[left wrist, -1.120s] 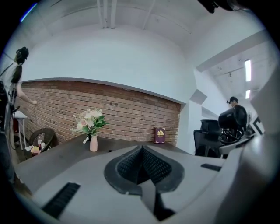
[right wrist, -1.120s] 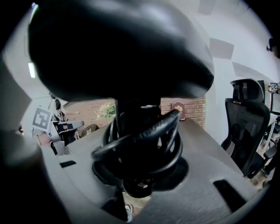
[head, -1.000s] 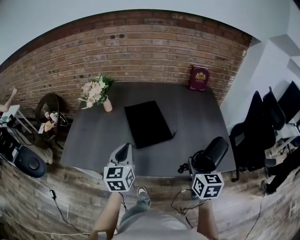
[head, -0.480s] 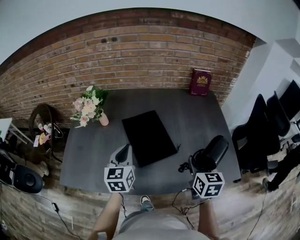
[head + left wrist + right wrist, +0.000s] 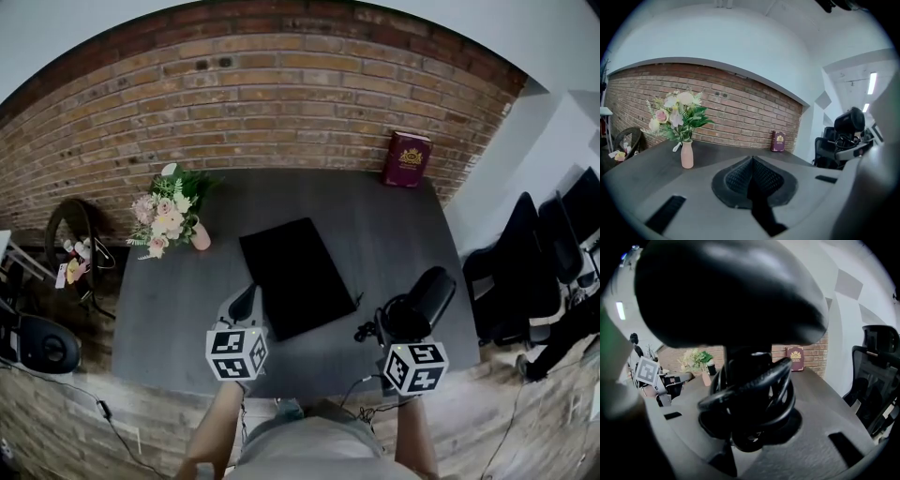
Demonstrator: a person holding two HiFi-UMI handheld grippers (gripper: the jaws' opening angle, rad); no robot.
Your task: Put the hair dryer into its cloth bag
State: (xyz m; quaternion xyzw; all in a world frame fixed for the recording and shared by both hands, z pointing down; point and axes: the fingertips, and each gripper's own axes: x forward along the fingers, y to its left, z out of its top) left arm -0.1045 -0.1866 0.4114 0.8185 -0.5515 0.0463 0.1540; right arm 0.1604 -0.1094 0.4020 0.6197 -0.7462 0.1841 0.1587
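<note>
Only head view shows flat black cloth bag [image 5: 295, 272] on bench [image 5: 398, 230]. Left hand-held gripper [image 5: 751, 163]: jaws together. Right hand-held gripper [image 5: 401, 330] clamps glossy hair dryer [image 5: 731, 291], cord [image 5: 757, 380] coiled.

Flat on the middle of the desk [image 5: 394, 239]: cloth bag [image 5: 295, 274]. Left of it, toward the far-left corner: vase of flowers [image 5: 178, 216]. Far right, propped against the brick wall [image 5: 281, 103]: book [image 5: 406, 159]. Near edge: left tool [image 5: 246, 302] just before the bag's near-left corner; right of the bag, hair dryer [image 5: 429, 295] in right tool [image 5: 398, 326]. Beyond the desk's right side: chairs [image 5: 525, 267].
</note>
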